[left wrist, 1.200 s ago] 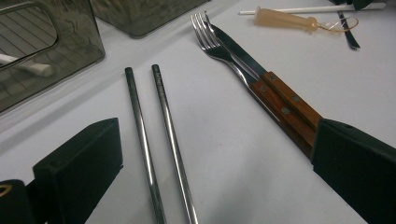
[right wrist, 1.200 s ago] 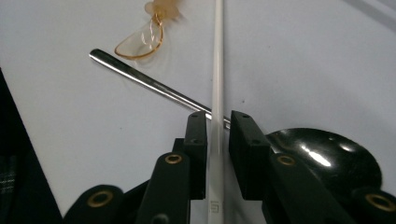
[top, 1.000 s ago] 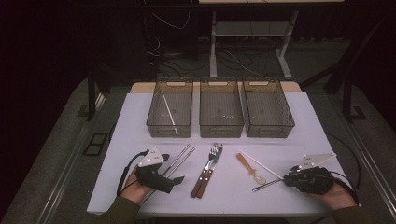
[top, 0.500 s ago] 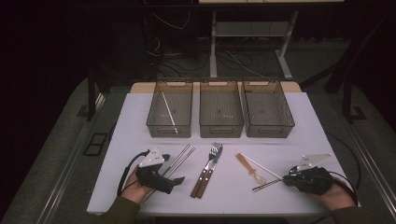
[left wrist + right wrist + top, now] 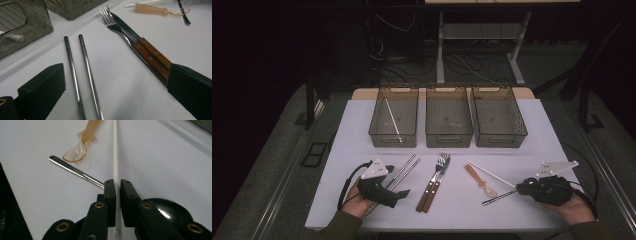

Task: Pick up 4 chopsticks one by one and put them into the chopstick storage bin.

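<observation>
My right gripper rests at the table's front right, shut on the near end of a thin white stick that lies flat and runs away from the jaws. A metal spoon lies under the jaws, with its handle pointing left. Beside the stick lies an amber plastic spoon. My left gripper sits at the front left with its jaws open wide. Two metal chopsticks lie between them, untouched.
A wood-handled fork and knife lie side by side mid-table, their handle ends by my left gripper's right jaw. Three grey bins stand in a row at the back: left with a white stick inside, middle, right.
</observation>
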Tool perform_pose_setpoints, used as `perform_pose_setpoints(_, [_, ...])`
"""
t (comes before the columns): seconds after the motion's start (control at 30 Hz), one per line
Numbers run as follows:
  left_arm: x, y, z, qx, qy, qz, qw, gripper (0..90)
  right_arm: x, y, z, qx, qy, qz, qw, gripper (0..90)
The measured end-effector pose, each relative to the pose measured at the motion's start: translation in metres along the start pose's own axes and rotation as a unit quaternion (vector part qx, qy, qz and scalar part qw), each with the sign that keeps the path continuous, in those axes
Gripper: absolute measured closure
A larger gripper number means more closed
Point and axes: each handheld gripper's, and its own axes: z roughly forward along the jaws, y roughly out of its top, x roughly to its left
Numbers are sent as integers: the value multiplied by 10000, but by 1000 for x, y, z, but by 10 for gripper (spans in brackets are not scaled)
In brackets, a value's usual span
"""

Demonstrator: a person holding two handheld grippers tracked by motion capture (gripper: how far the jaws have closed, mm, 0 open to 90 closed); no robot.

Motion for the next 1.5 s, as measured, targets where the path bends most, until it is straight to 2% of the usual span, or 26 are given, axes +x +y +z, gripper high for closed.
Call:
perform_pose_setpoints(0.2, [0,0,1,12,0,4,10000,9,-4,4,-10,-355,72,109,9993,843])
perform_pose_setpoints(0.37, [-1,0,1,4,2,-7,10000,9,-6,8,-19,-667,154,220,9974,843])
perform_pose_setpoints(0.43, [-1,0,1,-2,-5,-11,10000,9,-7,10,-20,-738,154,194,9970,843])
perform_pose_setpoints(0.73, [-1,0,1,9,-2,-17,10000,9,-8,20,-23,-868,240,134,9958,843])
perform_pose_setpoints(1.17, [0,0,1,-25,-23,-52,10000,9,-7,42,-17,-1183,452,113,9919,842])
perform_pose_setpoints(1.4, [0,0,1,-28,73,-66,9999,9,-3,57,-12,-1258,539,29,9906,842])
perform_pose_setpoints(1.5, [-1,1,1,-44,197,-50,9998,9,-2,62,-12,-1342,551,48,9894,842])
